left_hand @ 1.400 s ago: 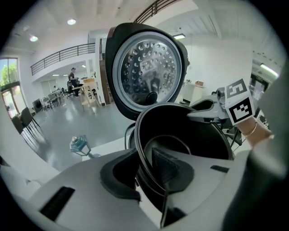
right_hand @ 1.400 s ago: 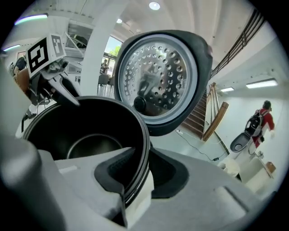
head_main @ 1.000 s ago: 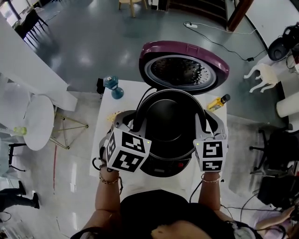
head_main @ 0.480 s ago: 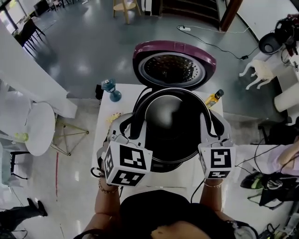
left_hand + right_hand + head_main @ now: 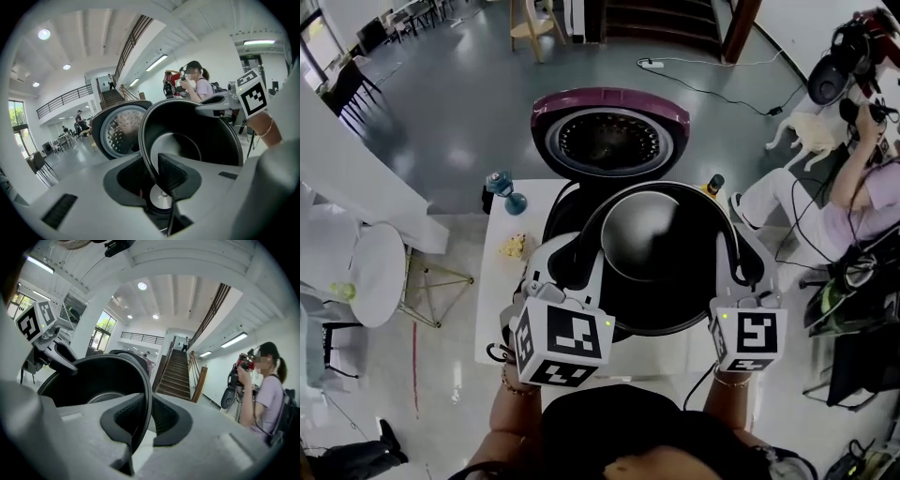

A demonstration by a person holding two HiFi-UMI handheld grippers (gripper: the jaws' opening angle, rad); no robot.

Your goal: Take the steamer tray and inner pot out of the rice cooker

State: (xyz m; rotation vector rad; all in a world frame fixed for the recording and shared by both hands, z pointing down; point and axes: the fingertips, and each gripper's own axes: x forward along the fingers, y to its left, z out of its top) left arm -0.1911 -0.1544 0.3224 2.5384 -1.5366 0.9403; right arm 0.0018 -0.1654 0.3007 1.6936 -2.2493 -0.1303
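While the left tool (image 5: 592, 251) and right tool (image 5: 733, 258) pinch its rim, the right just tightening, the inner pot (image 5: 647, 234) rises from the rice cooker (image 5: 609, 141). Setting it down remains.

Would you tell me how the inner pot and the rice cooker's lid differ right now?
The inner pot is black; the lid is purple outside with a silvery perforated plate inside. The pot is gripped at its rim by the left tongs and the right tongs, whose jaws just closed further on it; the lid stands open behind, untouched. Both are round.
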